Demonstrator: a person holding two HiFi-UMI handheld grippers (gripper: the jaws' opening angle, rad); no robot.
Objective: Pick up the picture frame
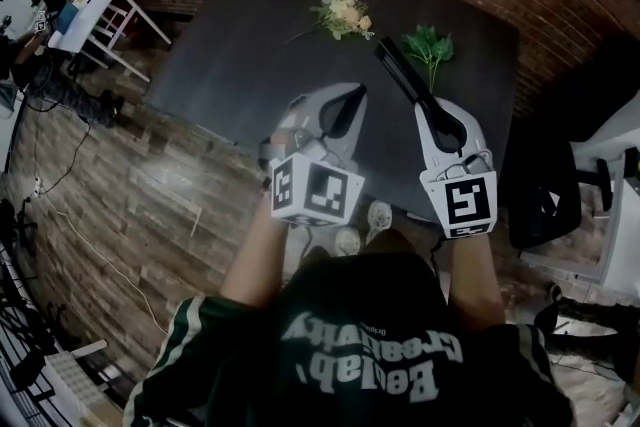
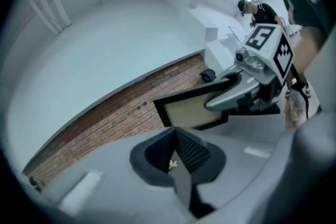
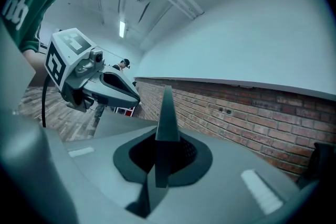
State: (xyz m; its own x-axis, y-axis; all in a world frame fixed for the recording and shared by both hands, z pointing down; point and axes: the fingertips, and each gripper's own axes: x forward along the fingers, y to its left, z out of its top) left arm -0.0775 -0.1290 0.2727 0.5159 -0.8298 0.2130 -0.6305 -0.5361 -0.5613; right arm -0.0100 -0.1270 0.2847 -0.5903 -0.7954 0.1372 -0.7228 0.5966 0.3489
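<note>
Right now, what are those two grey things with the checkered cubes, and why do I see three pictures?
A person holds two hand tools with jaws that pinch. One camera sits on the person's head and looks down. The other two ride on the tools and look along their jaws. The right gripper has its jaws shut on a picture frame, held above the dark table. The left gripper holds nothing. On the table lie a bunch of flowers and a green leafy sprig.
</note>
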